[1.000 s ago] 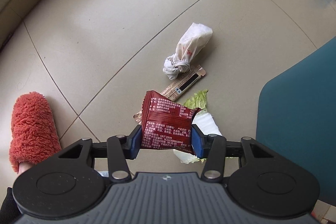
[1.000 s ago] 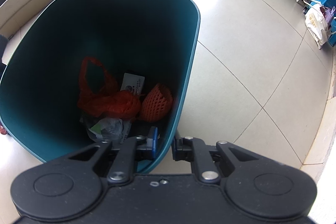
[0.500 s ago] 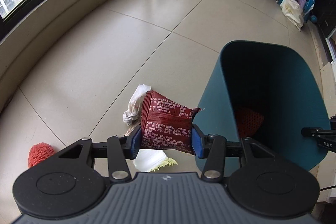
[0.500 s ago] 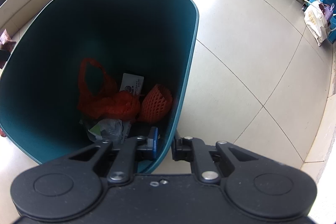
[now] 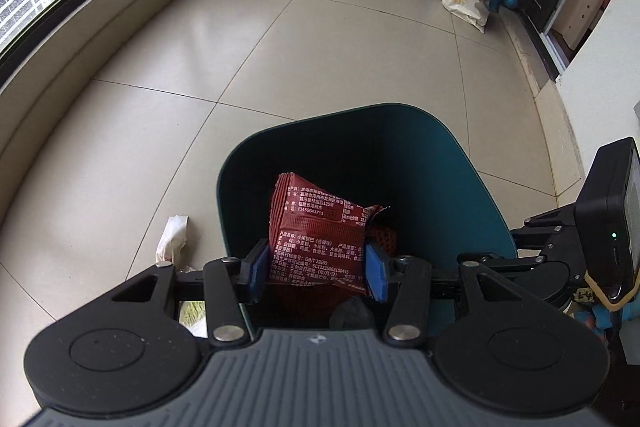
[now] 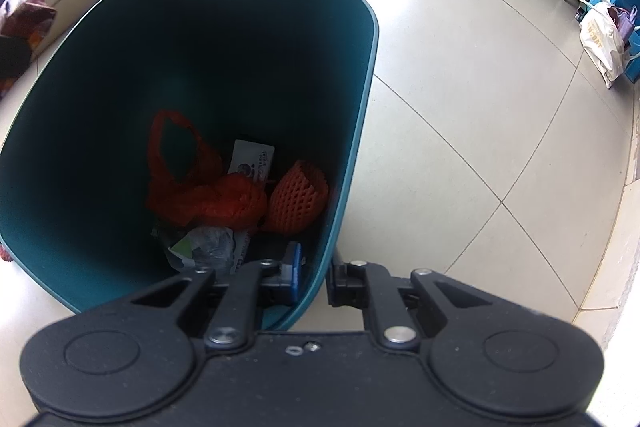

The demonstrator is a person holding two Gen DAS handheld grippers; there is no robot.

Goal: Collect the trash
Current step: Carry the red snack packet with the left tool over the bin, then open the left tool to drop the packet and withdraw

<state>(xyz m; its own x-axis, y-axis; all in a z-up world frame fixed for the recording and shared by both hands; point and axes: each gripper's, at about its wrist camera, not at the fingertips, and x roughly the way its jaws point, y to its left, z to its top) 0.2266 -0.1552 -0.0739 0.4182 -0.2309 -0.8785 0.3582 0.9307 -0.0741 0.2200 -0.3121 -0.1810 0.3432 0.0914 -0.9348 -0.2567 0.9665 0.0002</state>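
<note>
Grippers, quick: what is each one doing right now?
Left gripper: shut on the red snack packet, above the bin.
Right gripper: shut on the teal bin rim.

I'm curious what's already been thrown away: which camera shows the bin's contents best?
The right wrist view: it looks down into the teal bin at the orange net bag. In the left wrist view, the held red snack packet hides most of the inside.
</note>
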